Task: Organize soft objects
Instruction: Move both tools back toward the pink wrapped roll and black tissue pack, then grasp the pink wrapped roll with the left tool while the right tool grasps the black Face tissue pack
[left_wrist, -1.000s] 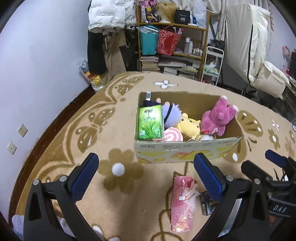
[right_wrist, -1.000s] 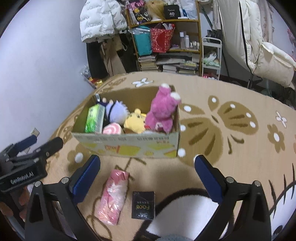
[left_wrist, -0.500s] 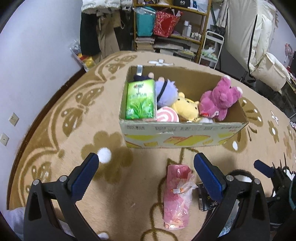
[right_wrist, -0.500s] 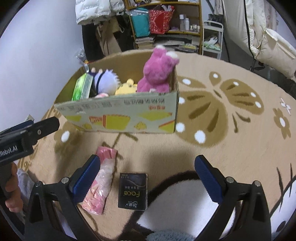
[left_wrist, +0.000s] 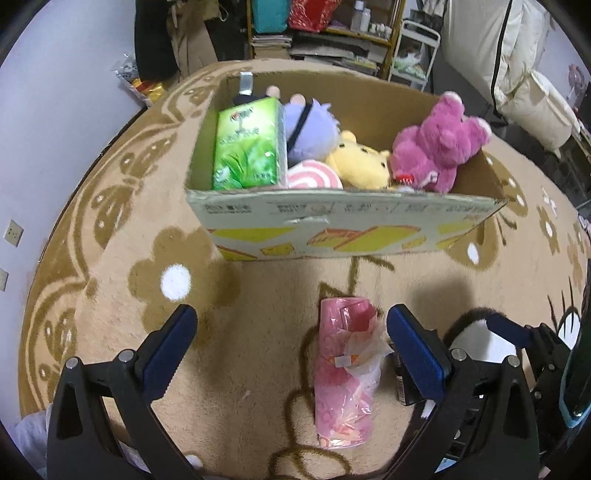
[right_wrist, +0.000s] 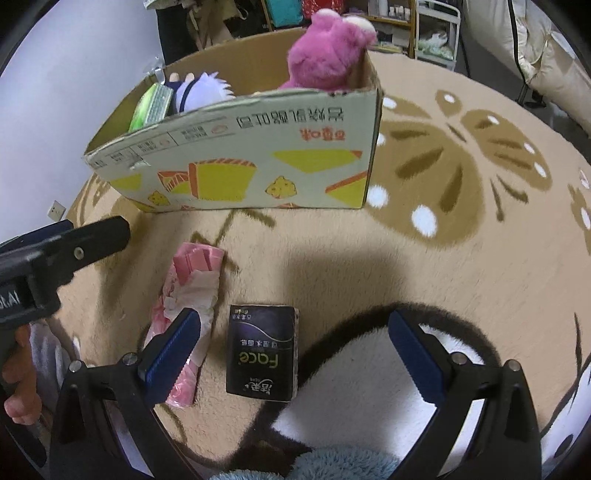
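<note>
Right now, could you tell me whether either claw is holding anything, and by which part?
Nothing is held. The left claw and right claw are both open above the pink packet and black tissue pack.

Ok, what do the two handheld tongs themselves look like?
Both the left tongs and the right tongs have black angular frames with silver rivets and blue ribbed pads. White lettering marks the left body, held by a bare hand.

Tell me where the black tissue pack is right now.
The black tissue pack lies flat on the carpet in the right wrist view, between the open right gripper fingers, beside the pink packet, in front of the cardboard box.
</note>
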